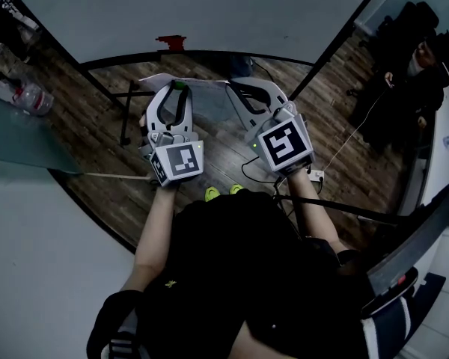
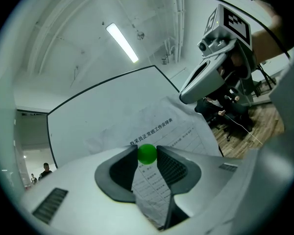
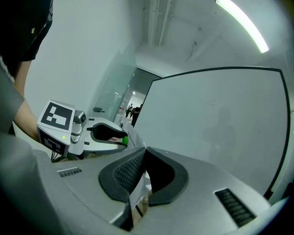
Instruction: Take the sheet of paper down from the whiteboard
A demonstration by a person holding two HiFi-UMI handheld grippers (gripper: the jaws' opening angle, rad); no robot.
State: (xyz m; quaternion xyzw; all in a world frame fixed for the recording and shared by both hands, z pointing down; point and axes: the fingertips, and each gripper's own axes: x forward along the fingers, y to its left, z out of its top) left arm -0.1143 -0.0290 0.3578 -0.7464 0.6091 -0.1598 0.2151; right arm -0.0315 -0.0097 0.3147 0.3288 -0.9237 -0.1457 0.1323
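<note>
Left gripper [image 2: 147, 153]: jaws partly closed, with a small green ball [image 2: 147, 152] gripped at the tips. The sheet of paper [image 2: 172, 131] runs through the same gap, beside the ball, and spreads out ahead of the jaws and to their right, printed side towards me.

Right gripper [image 3: 144, 156]: jaws together, pinching an edge of the sheet [image 3: 137, 194]. A strip of it shows between the pads and below them.

From the head view, the sheet [image 1: 203, 99] spans between my left gripper [image 1: 176, 88] and right gripper [image 1: 236, 88], and both point forward. The whiteboard [image 1: 209, 13] stands beyond the tips of both. I cannot tell whether any part of the sheet touches it.

Each gripper sees the other: the right one [image 2: 206, 82] up and to the right of my left jaws, the left one [image 3: 108, 138] just left of my right jaws.
</note>
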